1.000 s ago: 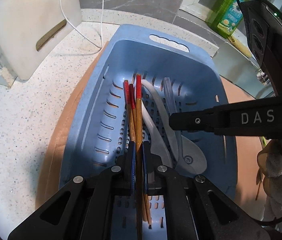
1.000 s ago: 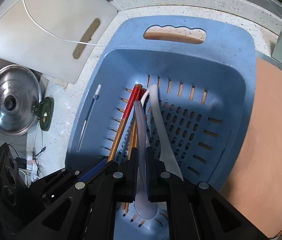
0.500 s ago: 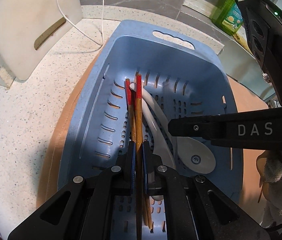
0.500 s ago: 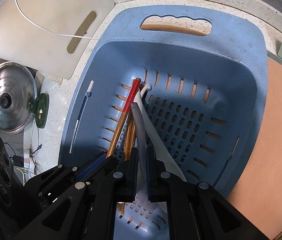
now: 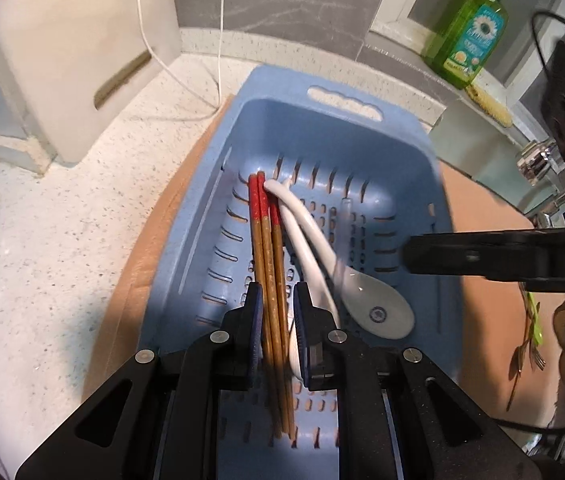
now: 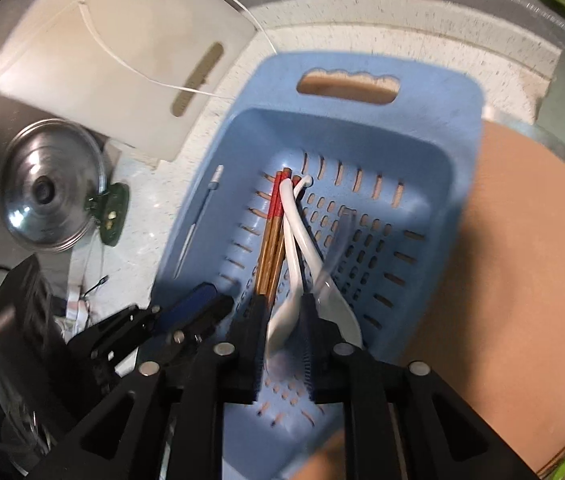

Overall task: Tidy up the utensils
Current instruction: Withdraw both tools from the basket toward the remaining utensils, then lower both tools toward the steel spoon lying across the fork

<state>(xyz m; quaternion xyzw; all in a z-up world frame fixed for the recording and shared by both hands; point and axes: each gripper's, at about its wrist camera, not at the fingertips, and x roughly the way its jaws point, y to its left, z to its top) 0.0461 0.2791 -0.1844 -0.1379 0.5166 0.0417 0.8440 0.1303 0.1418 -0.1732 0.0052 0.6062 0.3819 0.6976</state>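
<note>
Only "DA" reads, on the right gripper (image 5: 414,254) over the basket (image 5: 338,120).

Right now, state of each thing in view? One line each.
Left gripper: jaws just opened, chopsticks loose between them.
Right gripper: jaws just opened, over a white spoon, no grip.
Chopsticks: bundled, lying flat in the basket, red ends away.
White spoons: two, lying in the basket, handles crossed.
Clear spoon: blurred, lying in the basket.
Blue basket: upright on the board.
Pot lid: knob up, on the counter.
</note>
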